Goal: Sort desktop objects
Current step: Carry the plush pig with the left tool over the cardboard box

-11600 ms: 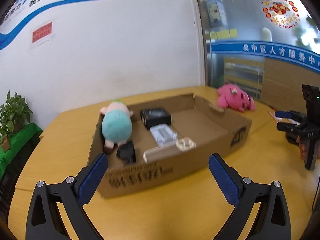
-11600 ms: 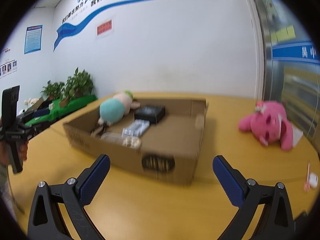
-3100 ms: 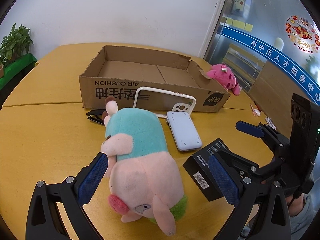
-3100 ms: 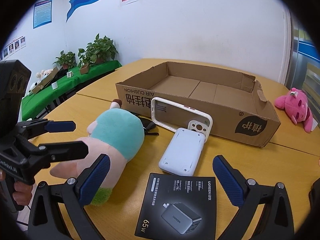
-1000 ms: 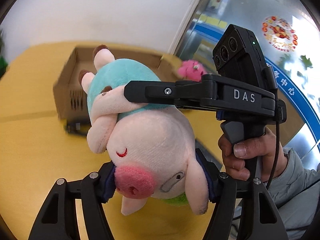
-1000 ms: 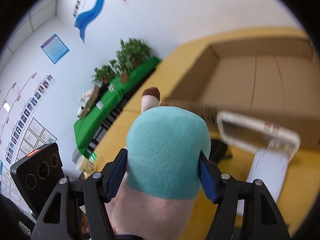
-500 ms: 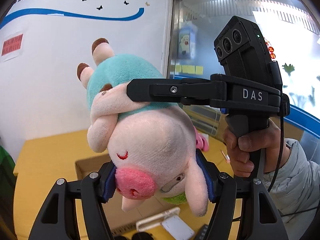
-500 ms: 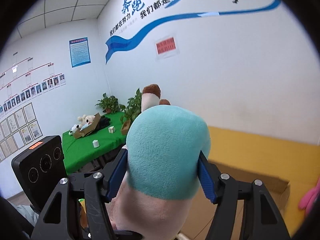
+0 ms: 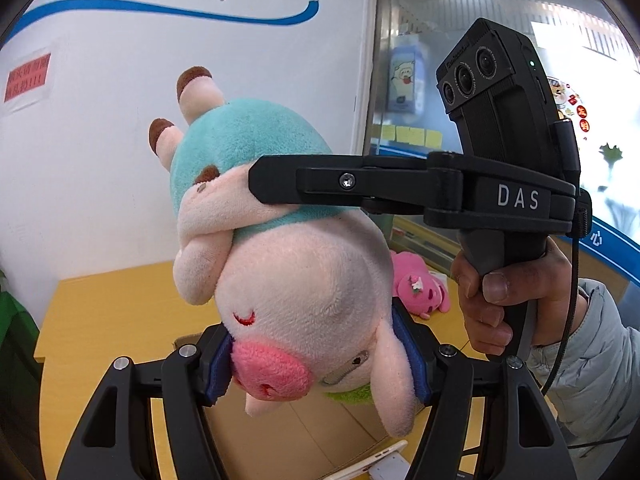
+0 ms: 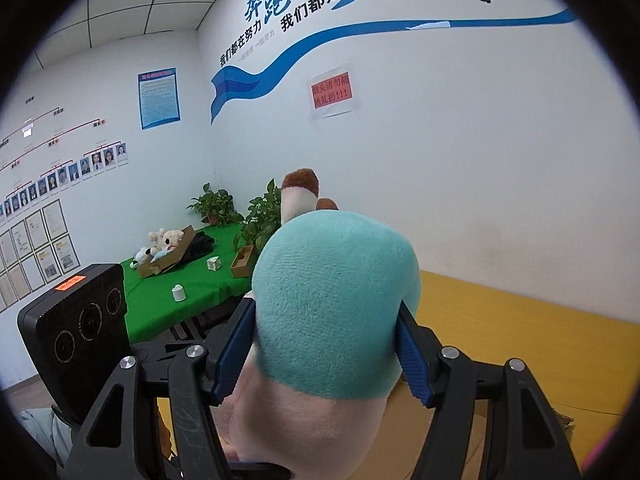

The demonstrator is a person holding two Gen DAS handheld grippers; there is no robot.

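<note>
Pinching plush pig (image 9: 304, 280) in both grippers' jaws, lifted higher above cardboard box (image 9: 304, 432) than earlier

Both tongs (image 9: 320, 356) (image 10: 326, 354) clamped, raised

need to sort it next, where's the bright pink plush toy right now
In the left wrist view, the bright pink plush toy lies on the yellow table, right of the held pig plush.

White walls (image 10: 460, 168), blue wave decal (image 10: 360, 36), red notice (image 10: 333, 92); green-clothed side table (image 10: 160, 300), potted plants (image 10: 214, 206); glass door (image 9: 404, 92); yellow counter (image 9: 104, 308).
</note>
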